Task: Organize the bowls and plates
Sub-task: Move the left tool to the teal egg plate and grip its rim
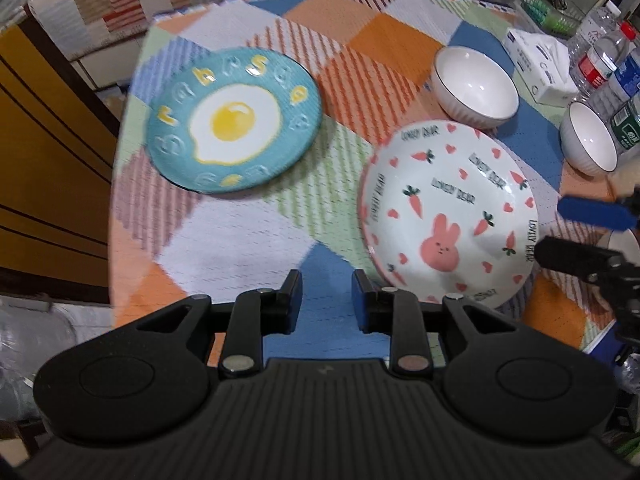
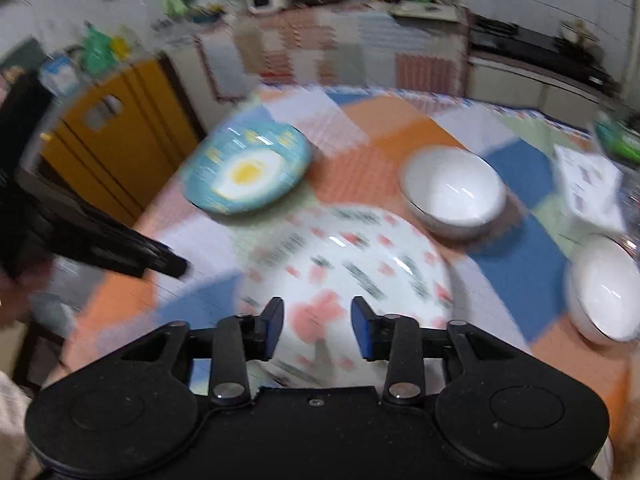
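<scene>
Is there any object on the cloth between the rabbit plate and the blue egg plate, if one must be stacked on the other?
Nothing visible does. Only bare checked tablecloth lies between the rabbit plate and the egg plate. Both white bowls stand off to the side.

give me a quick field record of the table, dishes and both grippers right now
surface: round table under a checked pastel cloth
plates: teal plate with fried-egg design; white plate with pink rabbit and carrots; apart, not stacked
bowls: two white ribbed bowls, one beyond the rabbit plate, one at the table's right edge
other items: white tissue pack, clear plastic bottles
left gripper: fingers apart, holding nothing
right gripper: fingers apart over the rabbit plate, nothing gripped
stacking: not started
</scene>
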The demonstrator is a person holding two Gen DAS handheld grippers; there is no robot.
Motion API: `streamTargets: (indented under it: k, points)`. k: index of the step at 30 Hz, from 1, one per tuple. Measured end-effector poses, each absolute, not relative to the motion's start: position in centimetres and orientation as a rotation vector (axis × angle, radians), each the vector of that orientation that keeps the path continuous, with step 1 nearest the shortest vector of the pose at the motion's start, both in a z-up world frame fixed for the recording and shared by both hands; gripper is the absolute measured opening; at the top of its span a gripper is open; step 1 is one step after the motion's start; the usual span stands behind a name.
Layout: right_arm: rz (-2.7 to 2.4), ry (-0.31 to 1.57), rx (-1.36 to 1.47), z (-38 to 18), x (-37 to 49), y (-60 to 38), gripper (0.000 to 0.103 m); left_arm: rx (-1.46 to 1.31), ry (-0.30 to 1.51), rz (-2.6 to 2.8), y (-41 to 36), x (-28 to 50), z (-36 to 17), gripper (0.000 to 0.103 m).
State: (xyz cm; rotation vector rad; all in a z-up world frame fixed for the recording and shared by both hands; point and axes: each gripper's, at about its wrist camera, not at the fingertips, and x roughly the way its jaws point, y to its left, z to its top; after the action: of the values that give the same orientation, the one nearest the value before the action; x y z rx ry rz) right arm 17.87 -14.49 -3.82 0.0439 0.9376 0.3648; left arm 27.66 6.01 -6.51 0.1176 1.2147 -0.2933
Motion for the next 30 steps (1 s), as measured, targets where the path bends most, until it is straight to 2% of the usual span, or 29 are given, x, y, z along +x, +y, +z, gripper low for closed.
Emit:
streamTargets:
  k: [4,11,13,16,22,30]
  points:
    - [0.473,0.867,0.048,-1.3,19.0,-12.4,0.06,0.083,1.173,-0.321,8.3,28.1,-4.3,0.029]
    - [0.566,0.879,-0.249,1.7,24.1,-7.1,0.063,0.158,1.089,-0.329,12.1,30.6,-0.9,0.03]
    - [0.602,0.929,-0.28,2.3,26.2,-6.3,0.063,0.173,1.068,-0.348,12.8,31.4,-0.4,0.041]
    - [0.661,0.983,-0.304,2.7,28.7,-5.2,0.07,0.155,1.016,-0.353,14.3,32.7,-0.5,0.047]
    - [0.656,0.942,-0.277,-0.2,31.9,-4.4,0.07,0.132,0.983,-0.299,16.4,35.2,-3.3,0.062]
    - [0.569,0.974,0.075,-7.2,35.9,-7.5,0.07,0.079,0.962,-0.369,17.0,37.5,-8.4,0.067]
